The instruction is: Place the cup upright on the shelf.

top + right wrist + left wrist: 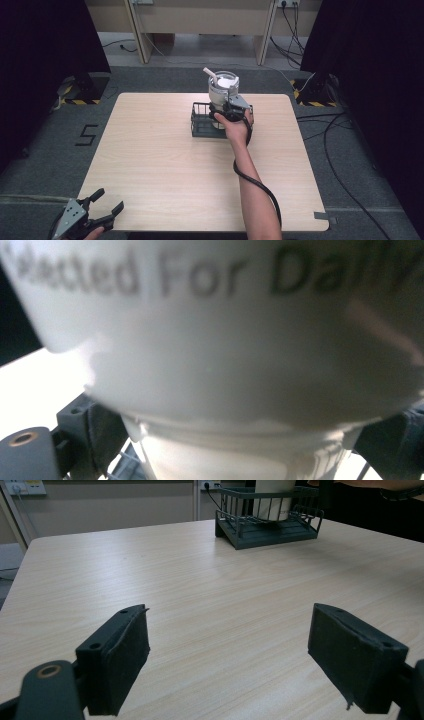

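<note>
Two grippers at work. Right gripper (231, 106) clamped on white cup (223, 86), jaws either side of cup's lower body in right gripper view. Left gripper (102, 207) spread wide, holding nothing, at near left table edge. Cup upright, long axis vertical, white straw (210, 73) tilting left; stands in dark wire basket (202, 122) at far middle of light wood table (165, 165). Grey floor, dark curtains both sides.

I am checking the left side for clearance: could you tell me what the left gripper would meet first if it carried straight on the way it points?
Probably the dark wire basket holding the white cup. The left gripper is open, with bare table ahead; it points slightly left of the basket, so it might pass it.
</note>
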The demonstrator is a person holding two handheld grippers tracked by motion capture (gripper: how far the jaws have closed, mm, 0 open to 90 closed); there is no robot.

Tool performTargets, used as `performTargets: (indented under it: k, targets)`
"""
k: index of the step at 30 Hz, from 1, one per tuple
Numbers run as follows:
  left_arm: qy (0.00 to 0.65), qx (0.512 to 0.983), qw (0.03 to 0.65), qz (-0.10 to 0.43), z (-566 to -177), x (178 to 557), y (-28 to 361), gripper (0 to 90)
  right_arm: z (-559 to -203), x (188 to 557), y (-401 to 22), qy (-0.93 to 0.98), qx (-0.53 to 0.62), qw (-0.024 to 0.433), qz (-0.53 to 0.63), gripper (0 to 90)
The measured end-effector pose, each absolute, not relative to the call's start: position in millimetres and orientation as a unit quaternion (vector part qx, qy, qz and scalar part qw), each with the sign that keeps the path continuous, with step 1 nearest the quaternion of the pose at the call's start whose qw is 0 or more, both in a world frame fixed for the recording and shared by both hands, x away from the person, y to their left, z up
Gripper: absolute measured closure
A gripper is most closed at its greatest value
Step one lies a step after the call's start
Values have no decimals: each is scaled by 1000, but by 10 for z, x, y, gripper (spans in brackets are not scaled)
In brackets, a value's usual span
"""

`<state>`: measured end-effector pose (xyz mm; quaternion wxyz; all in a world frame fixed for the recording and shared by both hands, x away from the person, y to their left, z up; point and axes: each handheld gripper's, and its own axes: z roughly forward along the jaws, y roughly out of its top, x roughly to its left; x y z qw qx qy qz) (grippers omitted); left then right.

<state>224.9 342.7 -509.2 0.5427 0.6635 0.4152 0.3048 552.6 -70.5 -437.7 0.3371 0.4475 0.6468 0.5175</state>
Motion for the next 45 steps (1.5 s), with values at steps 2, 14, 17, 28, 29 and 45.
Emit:
performTargets:
  k: [2,14,17,28,29,45]
  targets:
    - [415,664,542,305,-5092,2248,3427,160,-4388,5525,-692,642,448,341,520,67]
    - [414,665,542,305,-5091,2247,3427,160,-4462,5486,-672,633,457,338,525,3]
    - [413,665,542,305,-5091,2248,3425,159,-4464,5458,-685,631,458,341,525,3]
    - [412,666,541,307,-5089,2247,3423,160,-4425,5316,-777,630,459,349,521,3]
    - [412,665,541,307,-5089,2246,3423,160,-4419,5305,-785,632,458,350,518,3]
    - [412,666,541,309,-5085,2243,3420,159,-4353,5054,-889,643,453,345,512,4]
